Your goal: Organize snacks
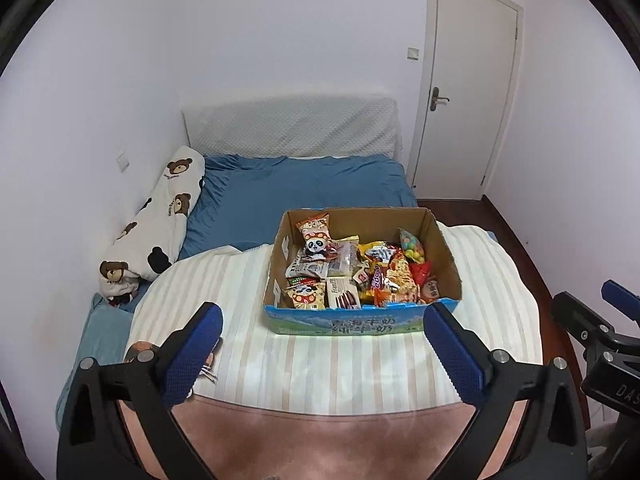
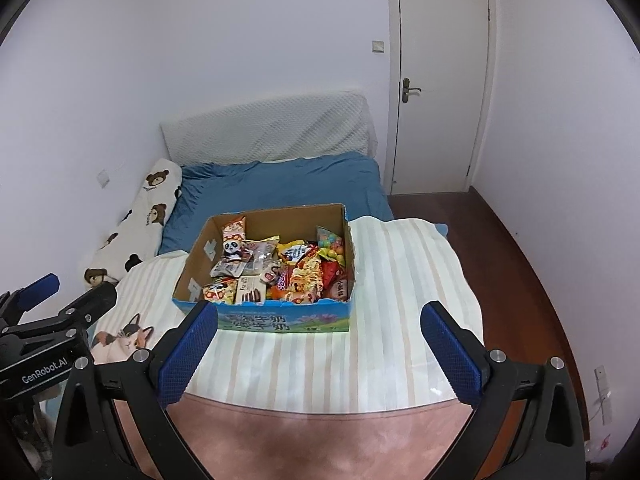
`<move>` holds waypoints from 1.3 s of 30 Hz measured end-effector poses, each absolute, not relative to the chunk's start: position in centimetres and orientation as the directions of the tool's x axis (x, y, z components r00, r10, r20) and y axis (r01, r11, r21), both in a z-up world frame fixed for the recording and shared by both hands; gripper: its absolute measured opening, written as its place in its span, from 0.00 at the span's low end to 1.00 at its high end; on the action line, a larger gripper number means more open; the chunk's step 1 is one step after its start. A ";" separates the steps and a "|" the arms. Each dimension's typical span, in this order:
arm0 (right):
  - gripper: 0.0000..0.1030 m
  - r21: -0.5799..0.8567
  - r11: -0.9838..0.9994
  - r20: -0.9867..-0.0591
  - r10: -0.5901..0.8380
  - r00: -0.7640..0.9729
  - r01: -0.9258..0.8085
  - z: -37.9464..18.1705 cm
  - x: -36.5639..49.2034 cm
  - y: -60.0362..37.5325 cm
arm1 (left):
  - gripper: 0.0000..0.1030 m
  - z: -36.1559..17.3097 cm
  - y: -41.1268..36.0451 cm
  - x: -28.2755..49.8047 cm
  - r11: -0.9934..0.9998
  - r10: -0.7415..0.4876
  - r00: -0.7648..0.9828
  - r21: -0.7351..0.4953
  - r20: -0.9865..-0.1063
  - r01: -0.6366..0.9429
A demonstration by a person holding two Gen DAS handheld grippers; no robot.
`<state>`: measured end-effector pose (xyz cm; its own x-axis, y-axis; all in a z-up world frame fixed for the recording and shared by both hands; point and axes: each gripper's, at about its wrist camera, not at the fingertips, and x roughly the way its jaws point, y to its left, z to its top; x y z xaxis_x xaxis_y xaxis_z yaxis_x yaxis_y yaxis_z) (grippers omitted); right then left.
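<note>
An open cardboard box (image 1: 440, 248) with a blue printed front stands on the striped cloth and also shows in the right wrist view (image 2: 348, 248). It is full of snack packets (image 1: 360, 268), among them panda-print bags (image 1: 318, 244), a chocolate biscuit box (image 1: 342, 292) and a bag of coloured candy balls (image 1: 412, 246). The same snacks fill it in the right wrist view (image 2: 288, 272). My left gripper (image 1: 324, 320) is open and empty, held short of the box front. My right gripper (image 2: 320, 322) is open and empty, also short of the box.
The striped cloth (image 1: 320, 368) covers the near end of a bed with a blue sheet (image 1: 304, 188). A bear-print pillow (image 1: 160, 216) lies along the left wall. A cat-print item (image 2: 124, 340) lies left of the box. A shut door (image 1: 464, 92) and wooden floor (image 2: 520, 260) are on the right.
</note>
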<state>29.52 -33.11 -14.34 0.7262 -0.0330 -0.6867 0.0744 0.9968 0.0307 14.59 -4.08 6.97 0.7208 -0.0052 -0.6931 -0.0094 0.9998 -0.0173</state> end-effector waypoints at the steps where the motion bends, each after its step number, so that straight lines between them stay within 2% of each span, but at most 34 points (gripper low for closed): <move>1: 1.00 0.022 0.996 -0.689 -0.044 0.723 0.081 -14.6 30.0 -33.1 | 1.00 6.6 -4.0 15.2 1.000 0.003 0.718 -0.014 -0.696 -0.018; 19: 1.00 -0.033 0.993 -0.713 -0.102 0.693 0.112 -18.4 36.5 -33.0 | 1.00 3.1 -4.0 20.5 0.998 0.048 0.675 0.016 -0.736 -0.053; 39: 1.00 -0.020 0.993 -0.719 -0.096 0.688 0.118 -19.2 37.2 -32.9 | 1.00 2.8 -4.2 20.9 0.999 0.039 0.667 0.015 -0.744 -0.043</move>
<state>37.23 -32.91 -19.20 0.6880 -0.0960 -0.7193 0.1181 0.9928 -0.0195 20.85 -4.19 2.83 0.6667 0.0393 -0.7443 -0.0426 0.9990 0.0146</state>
